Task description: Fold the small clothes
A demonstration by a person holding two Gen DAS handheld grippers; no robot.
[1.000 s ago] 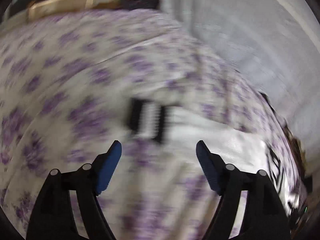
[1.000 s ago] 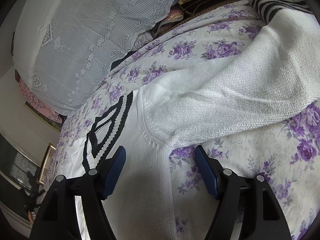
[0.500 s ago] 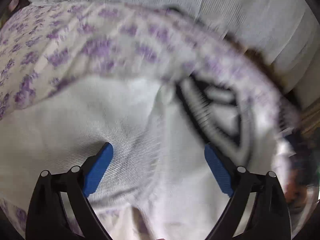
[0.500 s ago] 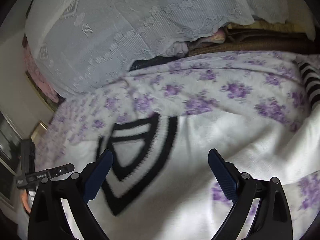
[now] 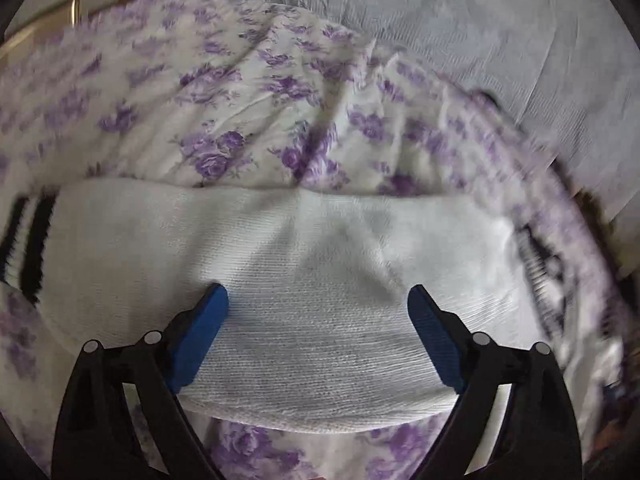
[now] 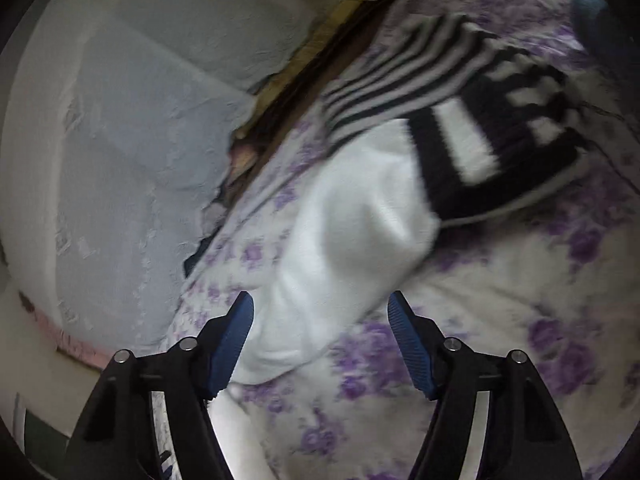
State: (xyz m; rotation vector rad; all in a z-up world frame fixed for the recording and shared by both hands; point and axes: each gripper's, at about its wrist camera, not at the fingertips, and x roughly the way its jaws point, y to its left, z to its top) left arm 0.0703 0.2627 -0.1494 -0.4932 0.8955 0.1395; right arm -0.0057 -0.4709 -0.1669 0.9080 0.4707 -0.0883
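Note:
A white knit sweater with black stripe trim lies spread on a purple-flowered bedsheet. In the left wrist view its left sleeve [image 5: 280, 280] runs across the frame, with the black-striped cuff [image 5: 28, 248] at the far left. My left gripper [image 5: 316, 336] is open, its fingers astride the sleeve. In the right wrist view the other sleeve [image 6: 344, 248] runs up to a black-and-white cuff [image 6: 480, 156]. My right gripper [image 6: 320, 344] is open, low over that sleeve.
A folded black-and-white striped garment [image 6: 400, 72] lies beyond the cuff. A pale lace-covered pile of bedding [image 6: 140, 120] rises along the bed's far side, also in the left wrist view [image 5: 480, 32]. The flowered sheet [image 5: 240, 100] is wrinkled.
Both grippers have swung away from the sweater's collar out over the sleeves. The left one now straddles the left sleeve; the right one now faces the right sleeve and its cuff.

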